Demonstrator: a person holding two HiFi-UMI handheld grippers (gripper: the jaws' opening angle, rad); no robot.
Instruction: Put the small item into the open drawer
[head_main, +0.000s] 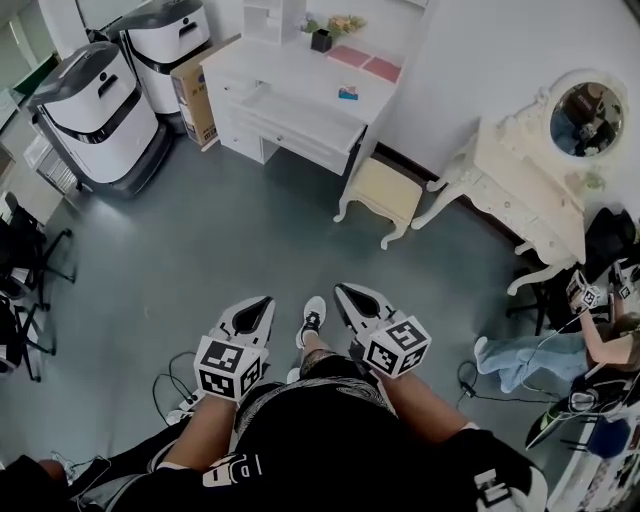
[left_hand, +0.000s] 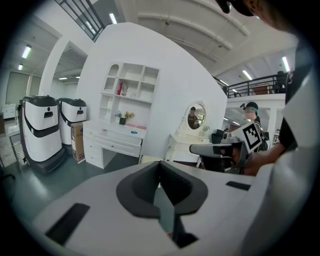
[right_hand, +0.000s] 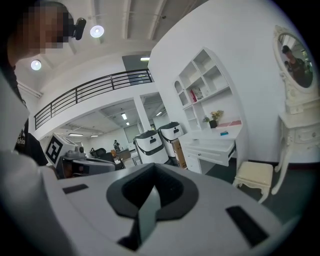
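Far across the room stands a white desk (head_main: 290, 70) with its wide drawer (head_main: 305, 118) pulled out. A small blue item (head_main: 347, 93) lies on the desk top; it also shows as a speck, the blue item (right_hand: 224, 133), in the right gripper view. Both grippers hang close to the person's body, well short of the desk. My left gripper (head_main: 262, 305) is shut and empty, and so is my right gripper (head_main: 343, 293). In their own views the left gripper (left_hand: 160, 165) and right gripper (right_hand: 153, 170) have their jaws together with nothing between them.
A cream stool (head_main: 381, 193) stands in front of the desk. Two white machines (head_main: 95, 110) and a cardboard box (head_main: 196, 92) stand at its left. A white vanity table (head_main: 525, 190) with an oval mirror fills the right side. Cables (head_main: 170, 385) lie on the grey floor near the person's feet.
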